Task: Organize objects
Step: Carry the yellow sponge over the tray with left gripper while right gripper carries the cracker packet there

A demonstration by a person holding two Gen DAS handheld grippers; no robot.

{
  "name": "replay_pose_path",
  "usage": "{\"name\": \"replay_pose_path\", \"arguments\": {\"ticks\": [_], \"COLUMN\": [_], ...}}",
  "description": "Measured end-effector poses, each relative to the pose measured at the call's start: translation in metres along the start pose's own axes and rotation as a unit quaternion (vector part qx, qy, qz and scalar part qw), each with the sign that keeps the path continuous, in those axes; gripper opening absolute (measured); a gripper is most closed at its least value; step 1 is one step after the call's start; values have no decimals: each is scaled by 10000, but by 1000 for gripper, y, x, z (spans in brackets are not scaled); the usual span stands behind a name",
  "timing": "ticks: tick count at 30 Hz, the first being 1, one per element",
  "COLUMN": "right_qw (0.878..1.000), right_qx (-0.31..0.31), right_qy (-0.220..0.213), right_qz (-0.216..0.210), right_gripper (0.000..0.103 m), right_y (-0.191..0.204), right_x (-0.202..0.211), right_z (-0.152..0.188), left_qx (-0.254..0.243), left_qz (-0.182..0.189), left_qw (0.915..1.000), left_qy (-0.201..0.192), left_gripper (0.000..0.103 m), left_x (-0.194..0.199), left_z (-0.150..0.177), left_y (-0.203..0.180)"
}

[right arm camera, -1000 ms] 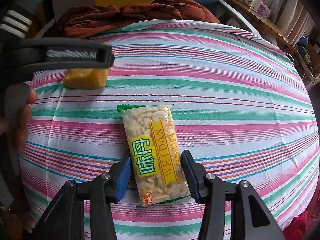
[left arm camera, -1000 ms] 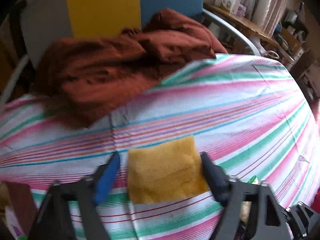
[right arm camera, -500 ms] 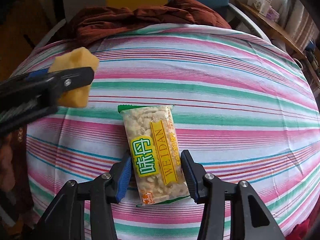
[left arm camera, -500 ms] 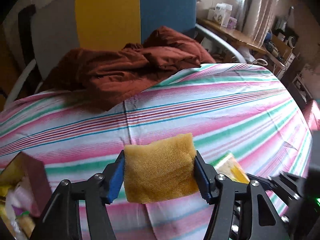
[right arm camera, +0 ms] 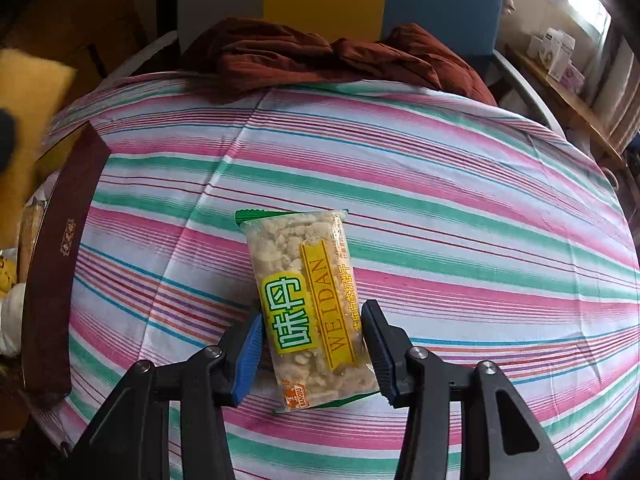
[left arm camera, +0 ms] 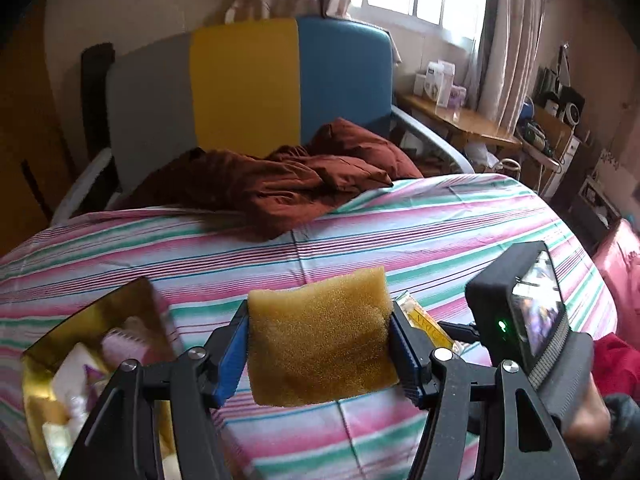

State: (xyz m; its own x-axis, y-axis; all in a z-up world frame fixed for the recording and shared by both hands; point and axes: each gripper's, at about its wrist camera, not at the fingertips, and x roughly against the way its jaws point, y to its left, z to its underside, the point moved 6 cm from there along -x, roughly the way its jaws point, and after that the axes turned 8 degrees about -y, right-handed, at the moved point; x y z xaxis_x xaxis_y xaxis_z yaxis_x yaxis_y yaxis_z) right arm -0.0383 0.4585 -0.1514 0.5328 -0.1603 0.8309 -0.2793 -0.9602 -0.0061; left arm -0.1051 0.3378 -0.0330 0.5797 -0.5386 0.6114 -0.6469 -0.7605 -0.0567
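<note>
Left gripper [left arm camera: 318, 354] clamps sponge [left arm camera: 320, 336] right of box [left arm camera: 86, 322]; could overshoot. Right gripper [right arm camera: 312, 350] pinches snack [right arm camera: 308, 304]; slick wrapper may slip.

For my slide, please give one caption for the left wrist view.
Left gripper holds a yellow sponge above the striped bed sheet.

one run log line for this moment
left gripper: shut on sponge | right gripper: shut on snack pack | box: open

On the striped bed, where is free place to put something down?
Free: the striped sheet between the brown blanket and the snack packet, and rightwards. Crowded: the left edge, by the dark red box.
</note>
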Motion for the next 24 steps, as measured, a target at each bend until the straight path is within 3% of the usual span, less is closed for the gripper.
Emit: {"name": "replay_pose_path", "arguments": {"ticks": [13,24], "right_qw": [9996,9996], "right_qx": [295,266], "right_qy": [34,31], "right_qz": [26,93], "right_gripper": [48,48], "right_y": [17,20], "right_x": [-11,-13], "right_z": [11,15], "left_qx": [180,518], "left_qz": [-317,-506], "left_qw": [9982,9963], "left_qy": [-476,-472], "left_gripper": [64,64], "left_x": [73,96], "left_z": [21,50], "left_y": [45,89]}}
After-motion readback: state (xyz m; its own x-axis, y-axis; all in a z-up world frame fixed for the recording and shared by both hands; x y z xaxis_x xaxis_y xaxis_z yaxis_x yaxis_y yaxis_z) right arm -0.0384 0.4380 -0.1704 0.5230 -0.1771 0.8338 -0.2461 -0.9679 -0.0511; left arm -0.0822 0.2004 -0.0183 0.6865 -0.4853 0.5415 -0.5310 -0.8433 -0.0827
